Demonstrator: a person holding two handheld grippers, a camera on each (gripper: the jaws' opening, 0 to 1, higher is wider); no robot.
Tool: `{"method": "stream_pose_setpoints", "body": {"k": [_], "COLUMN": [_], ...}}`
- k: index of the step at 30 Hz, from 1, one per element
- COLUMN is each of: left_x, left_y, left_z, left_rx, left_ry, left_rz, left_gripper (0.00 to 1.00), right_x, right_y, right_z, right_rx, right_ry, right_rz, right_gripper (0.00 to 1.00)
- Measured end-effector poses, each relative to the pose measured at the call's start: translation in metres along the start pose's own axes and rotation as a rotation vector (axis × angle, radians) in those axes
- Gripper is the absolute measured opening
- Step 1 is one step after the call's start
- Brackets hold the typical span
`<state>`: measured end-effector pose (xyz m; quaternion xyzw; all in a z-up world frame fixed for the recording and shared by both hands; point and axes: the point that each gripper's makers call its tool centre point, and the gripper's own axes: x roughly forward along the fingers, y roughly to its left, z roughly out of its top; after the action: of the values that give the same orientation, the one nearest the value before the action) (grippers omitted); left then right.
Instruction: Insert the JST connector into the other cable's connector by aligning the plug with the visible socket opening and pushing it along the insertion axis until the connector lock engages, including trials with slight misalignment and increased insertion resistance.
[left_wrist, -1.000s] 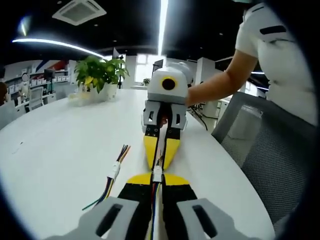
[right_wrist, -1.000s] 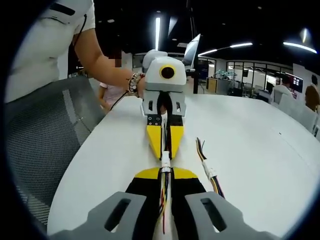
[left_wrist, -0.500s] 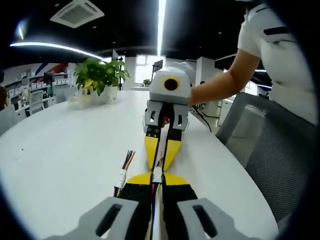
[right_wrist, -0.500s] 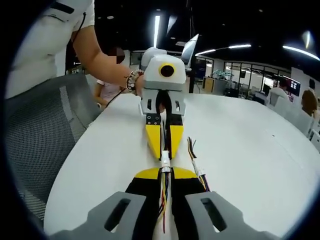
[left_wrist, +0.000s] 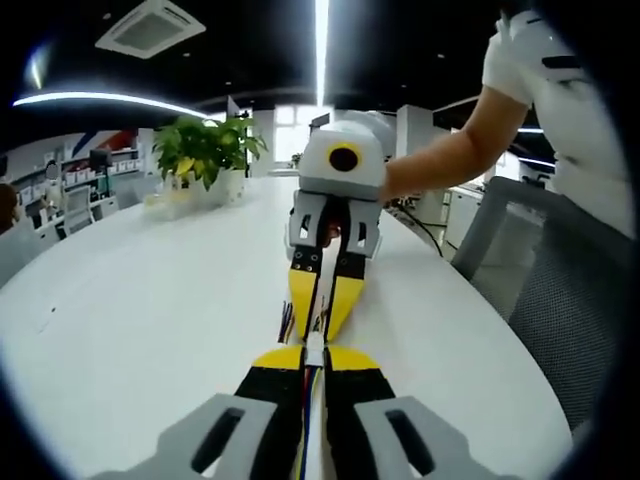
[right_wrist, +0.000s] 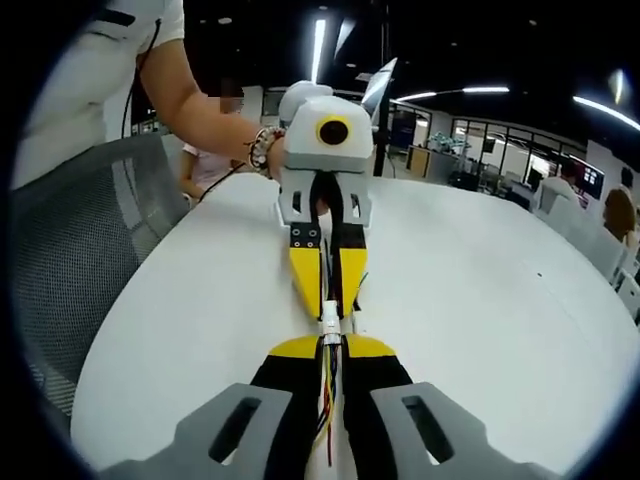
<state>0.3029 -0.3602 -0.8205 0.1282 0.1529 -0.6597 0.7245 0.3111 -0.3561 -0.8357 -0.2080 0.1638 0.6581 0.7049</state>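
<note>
We have the two white connectors (right_wrist: 329, 322) meeting nose to nose in the gap between the opposing grippers, above the table (right_wrist: 480, 300). In the right gripper view the white housings sit as one short block just past our own yellow tips, with the coloured wires (right_wrist: 326, 385) running back between our jaws. In the left gripper view the same joint (left_wrist: 314, 342) shows as a small white piece on the centre line, its wires (left_wrist: 306, 420) trailing toward us.

The right gripper (right_wrist: 330, 345) is clenched on its cable just behind the housing, jaws nearly together. The left gripper (left_wrist: 313, 355) is clamped the same way on its own cable. Each faces the other head on, tips almost touching.

We judge the plug to be at or inside the socket mouth, but we cannot tell whether the lock has caught; the latch is too small to read.

To do this step well, we keep both grippers on one straight line and push only along it, with no twist or sideways lean. If resistance rises, we ease off slightly, re-centre, and press again rather than force it, since a tilted plug could jam or bend pins. We hold near the housings so the wires do not buckle.

Beyond, a plant (left_wrist: 204, 148) stands on the table, and a mesh chair (right_wrist: 90, 240) sits at its edge.
</note>
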Motion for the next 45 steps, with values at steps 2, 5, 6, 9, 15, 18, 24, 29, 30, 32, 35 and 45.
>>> {"method": "stream_pose_setpoints", "body": {"k": [2,5,6,9,15,18,24,29,30,32,35,45], "left_x": [0.000,0.000,-0.001,0.001,0.003,0.004,0.004,0.005,0.005,0.006,0.006,0.007], "left_y": [0.002,0.003,0.003,0.004,0.002,0.003,0.004,0.010,0.010,0.009,0.010,0.007], "left_z": [-0.002,-0.004,-0.005,-0.009,-0.015,-0.017,-0.018,-0.021,-0.021,-0.021,-0.022,-0.019], "left_rx": [-0.002,-0.006,-0.008,-0.005,-0.002,0.001,-0.002,-0.011,-0.011,-0.009,-0.015,-0.014], "left_ry": [0.007,0.010,0.012,0.025,0.050,0.060,0.063,0.065,0.065,0.069,0.069,0.076], "left_rz": [0.005,0.004,0.004,0.005,0.000,0.002,0.003,0.005,0.005,0.006,0.006,0.011], "left_gripper": [0.00,0.00,0.00,0.00,0.00,0.00,0.00,0.00,0.00,0.00,0.00,0.00], "right_x": [0.001,0.004,0.004,0.006,0.008,0.009,0.009,0.009,0.009,0.010,0.010,0.010], "right_y": [0.000,-0.003,-0.002,-0.002,-0.001,-0.001,0.000,0.001,0.001,0.000,0.000,0.002], "right_z": [0.000,-0.004,-0.004,-0.007,-0.010,-0.011,-0.012,-0.011,-0.012,-0.012,-0.011,-0.011], "right_rx": [0.001,0.002,0.001,0.005,0.001,0.003,0.009,0.015,0.015,0.019,0.016,0.008], "right_ry": [0.003,0.008,0.009,0.013,0.019,0.022,0.015,0.007,0.007,0.003,0.005,0.010], "right_rz": [0.004,0.010,0.011,0.014,0.022,0.024,0.024,0.023,0.024,0.020,0.018,0.013], "right_gripper": [0.04,0.04,0.04,0.04,0.04,0.04,0.04,0.04,0.04,0.04,0.04,0.05]}}
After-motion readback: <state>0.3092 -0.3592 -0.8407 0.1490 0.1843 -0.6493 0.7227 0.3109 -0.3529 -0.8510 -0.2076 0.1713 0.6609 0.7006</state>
